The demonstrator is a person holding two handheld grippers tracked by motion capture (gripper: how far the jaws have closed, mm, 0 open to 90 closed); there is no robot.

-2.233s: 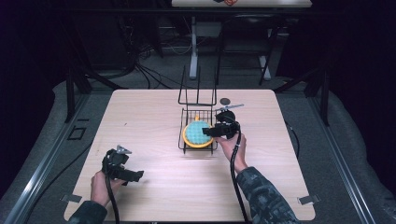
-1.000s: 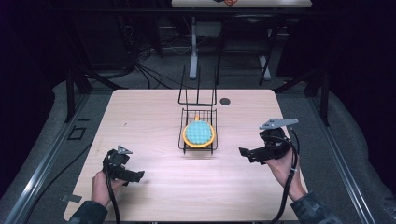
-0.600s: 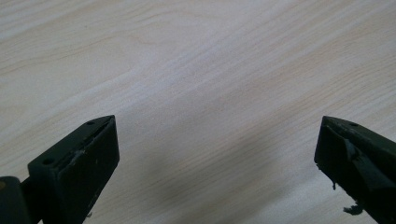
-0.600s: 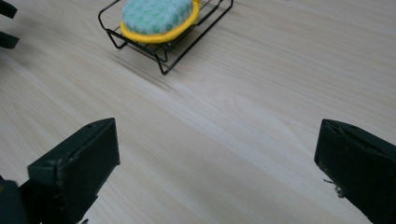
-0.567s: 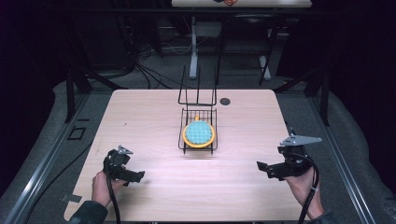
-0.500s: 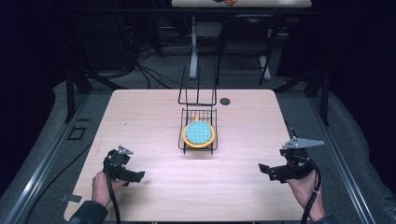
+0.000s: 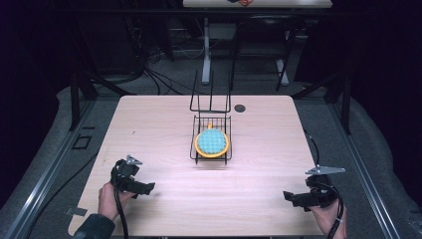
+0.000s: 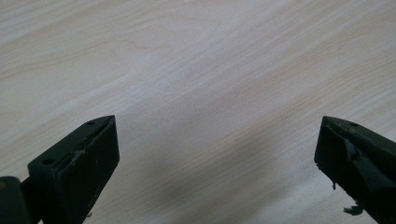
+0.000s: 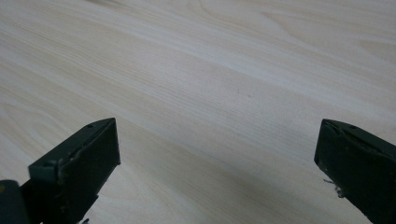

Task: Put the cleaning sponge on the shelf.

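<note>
A black wire basket (image 7: 197, 151) stands at the middle of the light wooden table (image 7: 149, 124). Inside it lies a round orange-rimmed dish (image 7: 198, 148) with a blue textured disc (image 7: 211, 140) on top. My left gripper (image 7: 147, 188) rests near the front left of the table, open, its jaws wide apart over bare wood (image 8: 210, 102). At the front right my right gripper (image 7: 289, 197) is open too, with nothing between its jaws but wood (image 9: 215, 93). Both are far from the basket.
A tall wire handle or frame (image 7: 211, 97) rises behind the basket. A small dark round thing (image 7: 240, 107) lies near the table's far edge. Dark floor, cables and table legs surround the table.
My right gripper left the basket, swung right and back toward the front right corner, and has nearly stopped there. The dish stays in the basket. The left gripper has not moved.
</note>
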